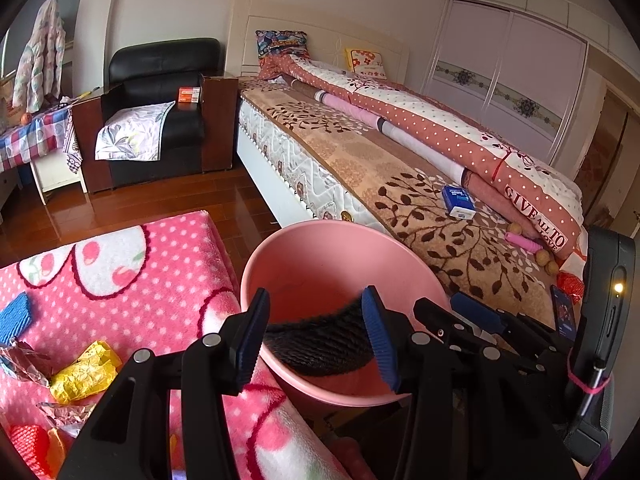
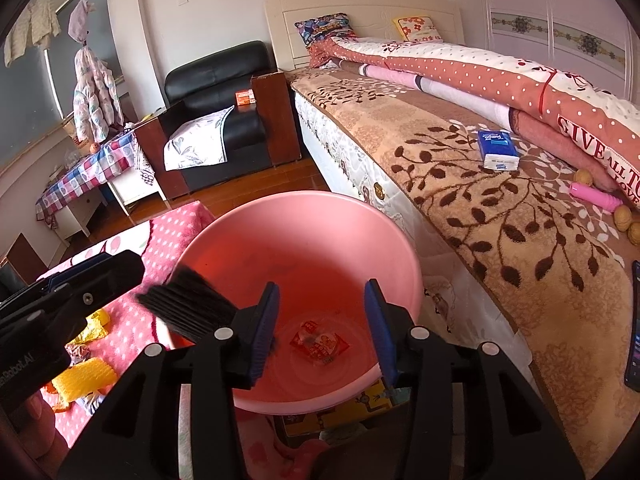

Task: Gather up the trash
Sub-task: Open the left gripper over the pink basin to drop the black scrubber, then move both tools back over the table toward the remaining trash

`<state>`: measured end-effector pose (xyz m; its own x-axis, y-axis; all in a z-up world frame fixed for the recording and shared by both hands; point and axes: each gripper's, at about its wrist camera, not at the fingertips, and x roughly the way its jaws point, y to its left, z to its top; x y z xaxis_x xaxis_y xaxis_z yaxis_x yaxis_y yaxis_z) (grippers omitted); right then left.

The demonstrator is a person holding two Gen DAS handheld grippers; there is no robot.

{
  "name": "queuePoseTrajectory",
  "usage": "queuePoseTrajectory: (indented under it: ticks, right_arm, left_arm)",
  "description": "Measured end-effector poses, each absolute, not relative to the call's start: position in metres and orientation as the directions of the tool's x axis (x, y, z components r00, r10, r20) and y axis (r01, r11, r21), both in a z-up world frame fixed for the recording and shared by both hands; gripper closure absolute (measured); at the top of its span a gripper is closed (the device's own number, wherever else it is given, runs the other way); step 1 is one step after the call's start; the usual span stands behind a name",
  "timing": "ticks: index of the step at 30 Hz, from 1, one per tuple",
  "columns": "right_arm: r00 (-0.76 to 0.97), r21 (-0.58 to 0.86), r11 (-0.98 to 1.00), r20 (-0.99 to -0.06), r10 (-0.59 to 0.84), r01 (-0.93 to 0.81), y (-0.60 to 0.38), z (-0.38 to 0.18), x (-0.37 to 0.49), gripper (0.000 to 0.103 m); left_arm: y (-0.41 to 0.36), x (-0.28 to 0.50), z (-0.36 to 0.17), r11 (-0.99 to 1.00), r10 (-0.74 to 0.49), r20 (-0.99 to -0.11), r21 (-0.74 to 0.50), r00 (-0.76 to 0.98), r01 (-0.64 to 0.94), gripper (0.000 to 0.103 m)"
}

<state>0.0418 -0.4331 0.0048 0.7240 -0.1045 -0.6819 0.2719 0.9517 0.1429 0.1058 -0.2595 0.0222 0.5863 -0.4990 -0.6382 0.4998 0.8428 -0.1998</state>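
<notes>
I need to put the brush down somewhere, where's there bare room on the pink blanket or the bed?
Pink blanket: bare at its far end, beyond the yellow wrapper; crowded with wrappers near the left gripper. Bed cover: bare between tissue pack and phone.

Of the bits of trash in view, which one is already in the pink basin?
The red printed wrapper, lying flat on the floor of the pink basin. The yellow crumpled wrapper and the silver foil scraps lie outside it on the pink dotted blanket.
</notes>
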Motion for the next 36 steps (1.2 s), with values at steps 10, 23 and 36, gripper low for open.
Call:
queuePoseTrajectory:
  ticks: [10, 23, 36]
  right_arm:
    - [0.737, 0.142, 0.955, -0.668, -0.103, 0.262, -0.43, 0.01, 0.037, 0.058]
    - [0.778, 0.168, 0.969, -0.627, -0.037, 0.181, -0.403, 0.02, 0.019, 0.058]
    - [0.8, 0.156, 0.981, -0.6, 0.002, 0.114, -0.372, 0.033, 0.006, 0.058]
  left_arm:
    - [-0.246, 0.1, 0.024, 0.873, -0.451, -0.651, -0.18, 0.611, 0.453, 0.056]
    - [-0.215, 0.081, 0.034, 0.928, -0.35, -0.654, -0.141, 0.671, 0.346, 0.056]
    - [-0.181, 0.061, 0.048, 0.952, -0.295, -0.625, -0.126, 0.723, 0.279, 0.056]
